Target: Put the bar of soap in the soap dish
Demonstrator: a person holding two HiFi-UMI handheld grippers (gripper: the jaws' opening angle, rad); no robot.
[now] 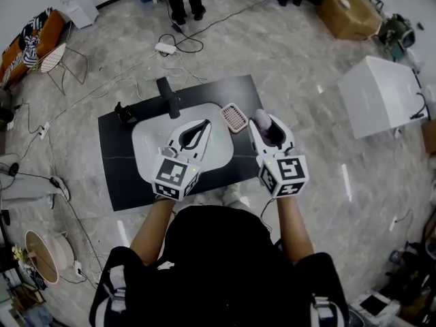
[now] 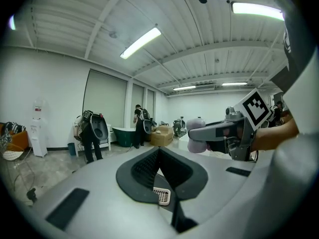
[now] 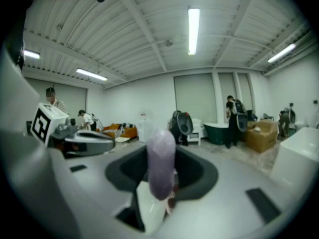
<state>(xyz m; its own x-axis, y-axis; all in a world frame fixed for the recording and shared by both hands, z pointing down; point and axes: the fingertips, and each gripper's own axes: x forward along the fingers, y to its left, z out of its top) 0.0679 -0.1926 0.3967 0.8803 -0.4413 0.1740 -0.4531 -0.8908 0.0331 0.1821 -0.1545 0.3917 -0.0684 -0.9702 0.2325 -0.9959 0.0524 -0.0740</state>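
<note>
The left gripper (image 1: 202, 127) hangs just to the left of the soap dish (image 1: 234, 117), with its jaws pressed together and nothing between them. Just to the right of the dish, the right gripper (image 3: 161, 178) is clamped on the pale purple bar of soap (image 1: 261, 120), which seems to be lifted above the dish. The dish lies on a black mat (image 1: 122, 176). Beyond the dish, cables (image 1: 178, 45) cross the floor.

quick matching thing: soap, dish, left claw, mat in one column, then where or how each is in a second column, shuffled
1 soap
2 dish
3 left claw
4 mat

a shut, empty
b black, under the basin
c held in the right claw
d on the mat, beside the basin

Pairs: 1-c, 2-d, 3-a, 4-b
</note>
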